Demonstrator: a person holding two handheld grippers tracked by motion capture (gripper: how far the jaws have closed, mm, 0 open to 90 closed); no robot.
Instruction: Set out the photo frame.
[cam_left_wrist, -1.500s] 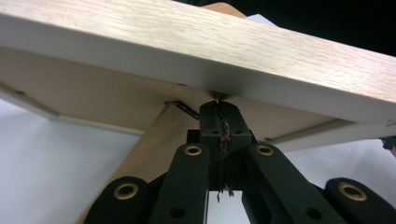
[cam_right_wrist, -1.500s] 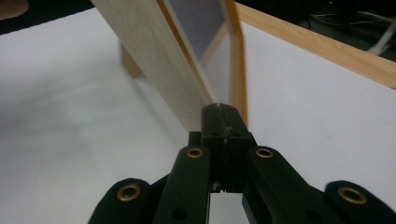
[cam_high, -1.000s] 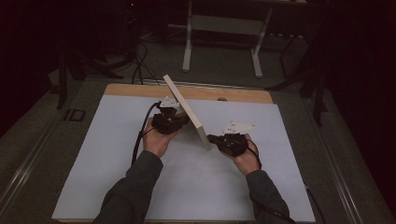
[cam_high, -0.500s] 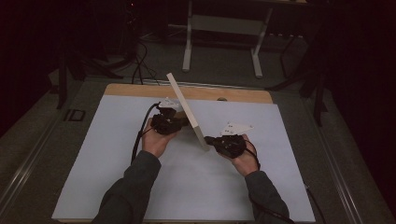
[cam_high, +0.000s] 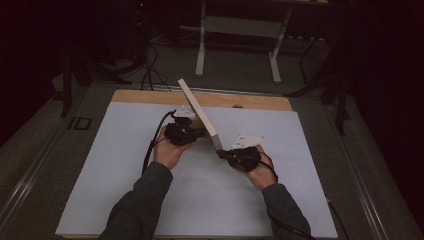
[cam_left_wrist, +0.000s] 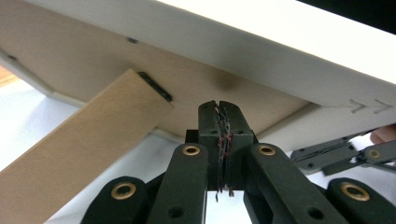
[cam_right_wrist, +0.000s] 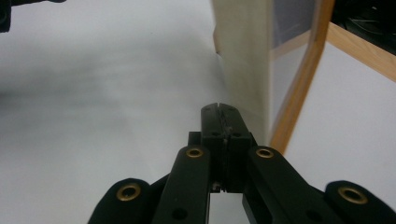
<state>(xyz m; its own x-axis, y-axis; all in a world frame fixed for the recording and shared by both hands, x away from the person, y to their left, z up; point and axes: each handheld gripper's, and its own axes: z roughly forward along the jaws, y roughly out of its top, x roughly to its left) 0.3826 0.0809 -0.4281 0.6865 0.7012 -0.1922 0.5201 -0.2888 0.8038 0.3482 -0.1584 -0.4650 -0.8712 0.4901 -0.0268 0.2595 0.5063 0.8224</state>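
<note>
Frame (cam_high: 199, 113) tipped slightly steeper since earlier; left gripper (cam_high: 199, 133) and right gripper (cam_high: 221, 154) both closed empty, propping it; stand (cam_left_wrist: 79, 149) out, setting upright on worktop (cam_high: 125, 165) remains.

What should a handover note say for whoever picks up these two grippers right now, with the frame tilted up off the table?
Left gripper: jaws shut, tips against the brown cardboard back of the white rectangular picture frame, beside its fold-out brown stand flap.
Right gripper: jaws shut, at the frame's near lower corner.
Whether either gripper actually pinches the frame cannot be told.
Frame: tilted up on edge over the white table cover, far end raised, near end low by the right gripper.
Done: frame raised; stand flap swung out from the back.
Left, most likely: set the frame standing on its flap, then draw both grippers away.
</note>
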